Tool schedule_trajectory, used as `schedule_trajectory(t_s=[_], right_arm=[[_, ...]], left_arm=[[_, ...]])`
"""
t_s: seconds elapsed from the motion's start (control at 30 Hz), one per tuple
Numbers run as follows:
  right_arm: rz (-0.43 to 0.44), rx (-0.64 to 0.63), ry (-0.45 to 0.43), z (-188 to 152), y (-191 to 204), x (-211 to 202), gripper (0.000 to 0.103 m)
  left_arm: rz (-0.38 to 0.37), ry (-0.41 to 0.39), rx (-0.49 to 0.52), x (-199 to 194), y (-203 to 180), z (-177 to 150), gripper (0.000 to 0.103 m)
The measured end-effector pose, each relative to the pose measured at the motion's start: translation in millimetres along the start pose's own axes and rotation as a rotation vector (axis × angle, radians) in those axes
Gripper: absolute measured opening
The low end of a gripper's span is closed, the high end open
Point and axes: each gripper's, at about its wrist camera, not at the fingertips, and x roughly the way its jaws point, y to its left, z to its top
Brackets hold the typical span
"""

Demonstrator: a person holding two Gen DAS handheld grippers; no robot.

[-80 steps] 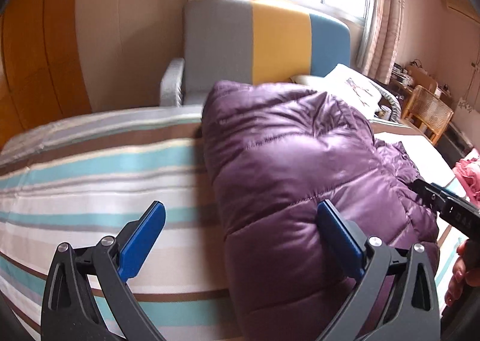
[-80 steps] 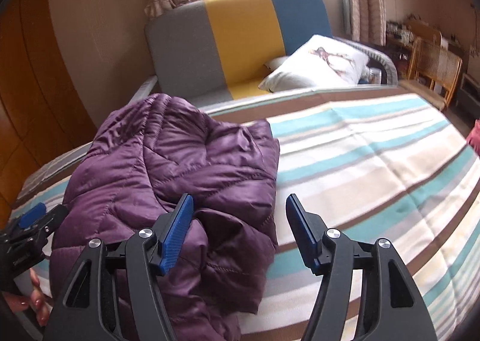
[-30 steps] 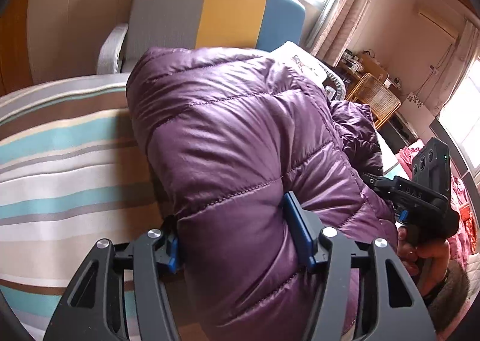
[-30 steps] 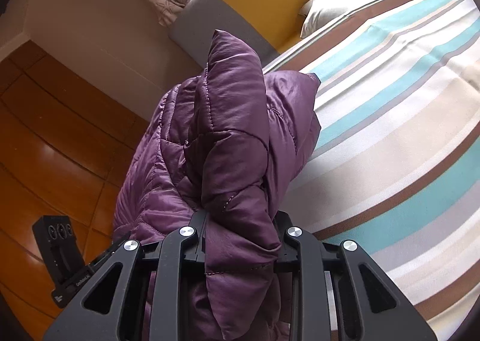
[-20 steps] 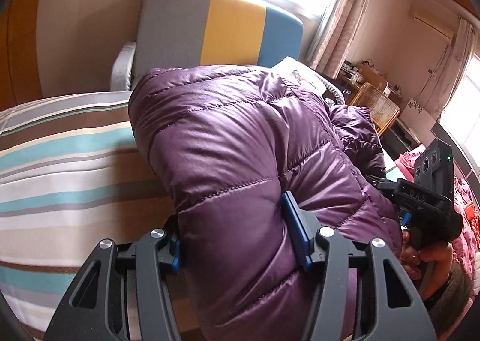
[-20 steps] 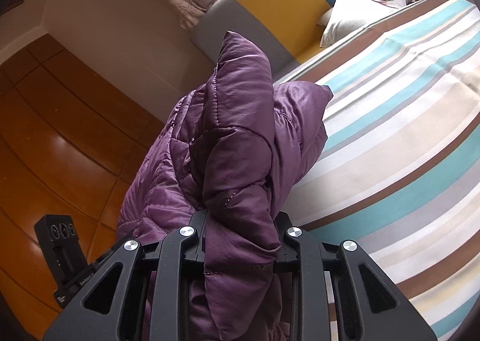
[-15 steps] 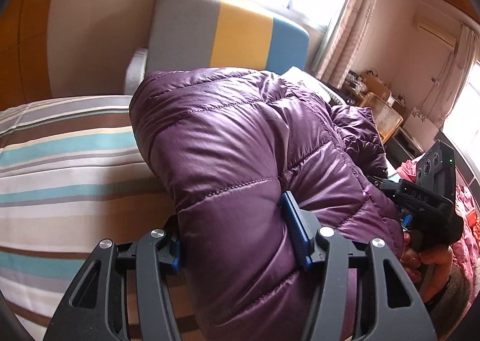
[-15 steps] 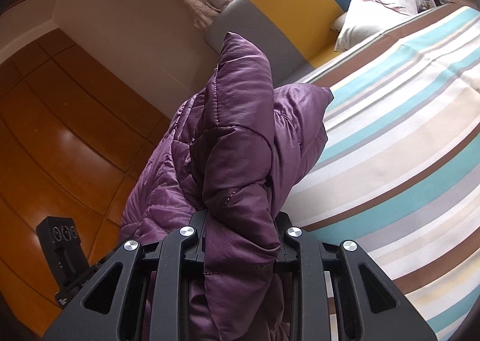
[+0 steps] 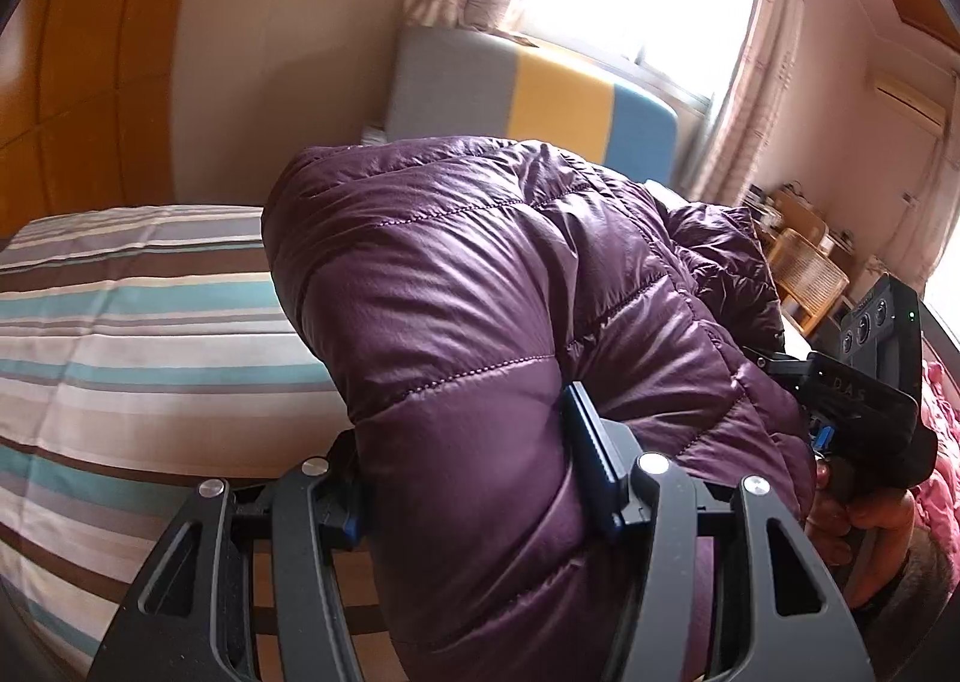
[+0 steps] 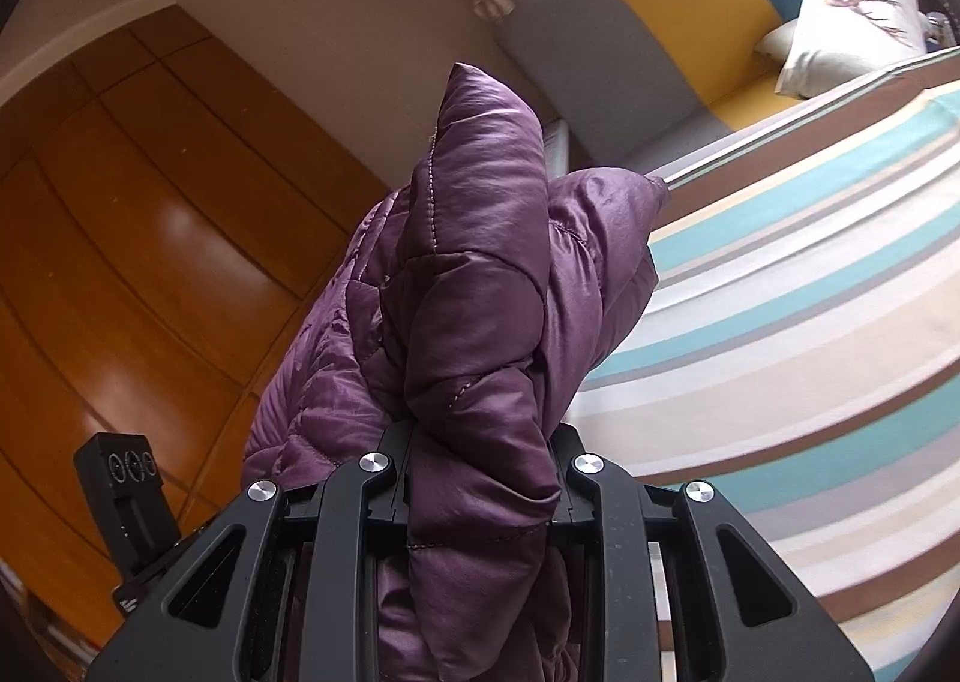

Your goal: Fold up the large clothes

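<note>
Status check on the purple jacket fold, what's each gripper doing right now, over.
Left gripper shut on a thick fold of the purple jacket. Right gripper shut on a bunched part. Striped bed beside it, nothing in the way.

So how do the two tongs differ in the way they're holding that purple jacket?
The left tongs stand fairly wide around a thick, puffy bulge of the purple jacket; the right tongs are squeezed narrow on a thinner bunched fold. The left tongs' blue pads show beside the fabric; the right tongs' pads are buried in it. Both are clamped on the same jacket above the striped bed.
</note>
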Motion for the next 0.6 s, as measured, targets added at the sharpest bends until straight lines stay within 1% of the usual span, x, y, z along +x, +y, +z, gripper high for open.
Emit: schedule_trajectory(t_s=[0.13,0.27,0.43,0.5,0.53,0.6], right_arm=[[0.005,-0.014,0.022,3,1,24,0.025],[-0.009,-0.014,0.039,7,-5,43,0.025],[-0.050,-0.002,0.065,9,-17,73,0.025],[-0.101,-0.006,0.081,5,-27,86,0.027],[-0.118,-0.005,0.084,4,-33,91,0.028],[-0.140,-0.003,0.090,0,-43,98,0.031]], left_arm=[[0.031,-0.012,-0.019,-5,22,2,0.055],[0.054,-0.009,-0.035,1,35,0,0.055],[0.074,0.020,-0.052,27,49,-2,0.055],[0.077,0.049,-0.074,40,58,-11,0.057],[0.075,0.056,-0.087,47,59,-15,0.061],[0.044,0.038,-0.128,54,70,-26,0.065]])
